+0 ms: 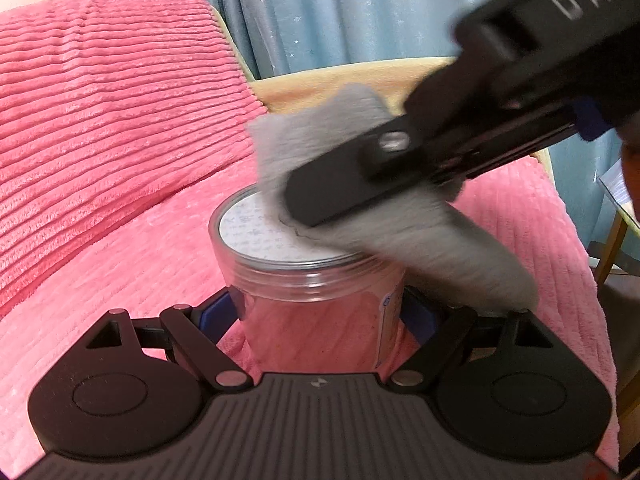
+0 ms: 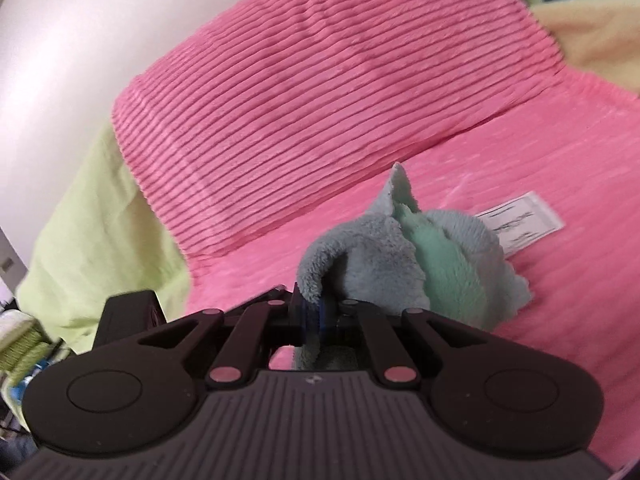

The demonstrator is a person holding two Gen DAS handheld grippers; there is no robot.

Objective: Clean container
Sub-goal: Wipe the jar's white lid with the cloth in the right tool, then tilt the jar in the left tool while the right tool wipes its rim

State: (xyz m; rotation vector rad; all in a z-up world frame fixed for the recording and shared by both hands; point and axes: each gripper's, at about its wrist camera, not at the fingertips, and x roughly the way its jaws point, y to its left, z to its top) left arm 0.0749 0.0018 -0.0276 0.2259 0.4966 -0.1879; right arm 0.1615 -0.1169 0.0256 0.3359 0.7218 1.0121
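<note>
Standing upright in left claw (image 1: 320, 312): container (image 1: 316, 300)

**Colours and patterns**

Pink ribbed blanket (image 1: 100, 128) over sofa; yellow-green sofa fabric (image 2: 92, 216). Blue curtain (image 1: 340, 12) with small white stars. Clear container (image 1: 316, 304), white lid with faint grey print. Cloth (image 2: 404, 256) grey-blue and mint green. Grippers black, blue finger pads (image 1: 218, 312). White label (image 2: 520, 220), black print.

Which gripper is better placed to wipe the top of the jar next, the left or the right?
The right gripper: its fingers pinch the cloth directly over the lid. The left gripper is occupied clamping the jar.
</note>
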